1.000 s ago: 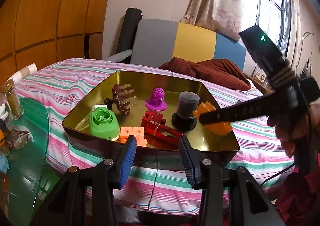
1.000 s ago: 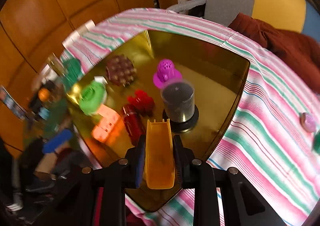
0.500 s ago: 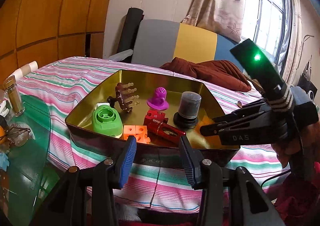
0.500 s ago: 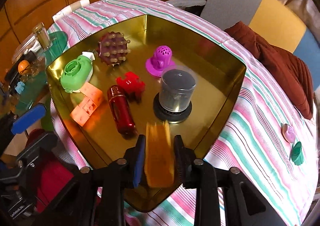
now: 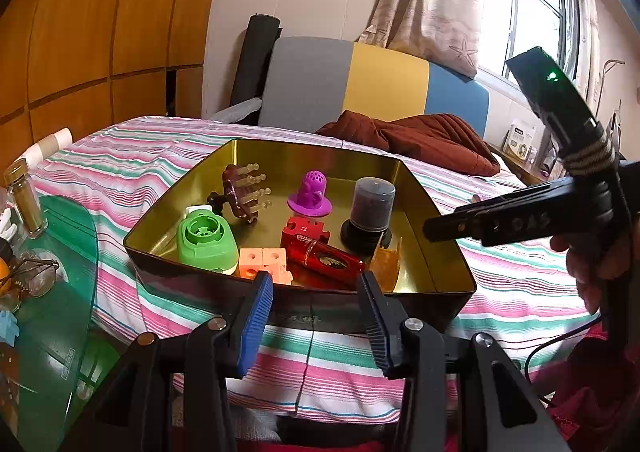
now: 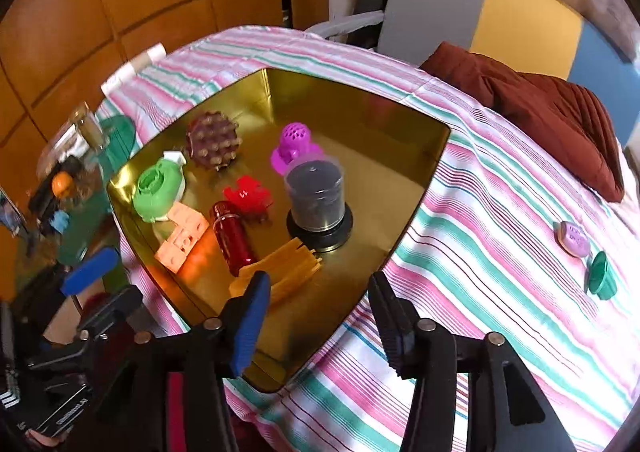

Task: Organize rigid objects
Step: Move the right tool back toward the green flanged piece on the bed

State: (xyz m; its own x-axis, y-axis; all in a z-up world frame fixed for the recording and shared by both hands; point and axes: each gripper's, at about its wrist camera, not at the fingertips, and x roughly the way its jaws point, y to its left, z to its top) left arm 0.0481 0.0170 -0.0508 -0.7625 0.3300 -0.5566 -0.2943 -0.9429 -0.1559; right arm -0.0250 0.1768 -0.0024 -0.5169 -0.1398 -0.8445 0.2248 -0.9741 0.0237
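A gold tin tray sits on the striped cloth. In it lie a yellow-orange ridged piece, a red bottle, a red puzzle-shaped block, a dark lidded canister, a purple piece, a brown spiked piece, a green round piece and peach blocks. My right gripper is open and empty above the tray's near corner. My left gripper is open and empty in front of the tray.
A purple disc and a green cap lie on the cloth to the right of the tray. A brown cushion lies behind. A glass side table with a jar and spectacles stands at the left.
My right gripper has opened and let go of the yellow-orange piece, which now lies in the tray next to the canister. The gripper has drawn back. The left gripper has stayed put.
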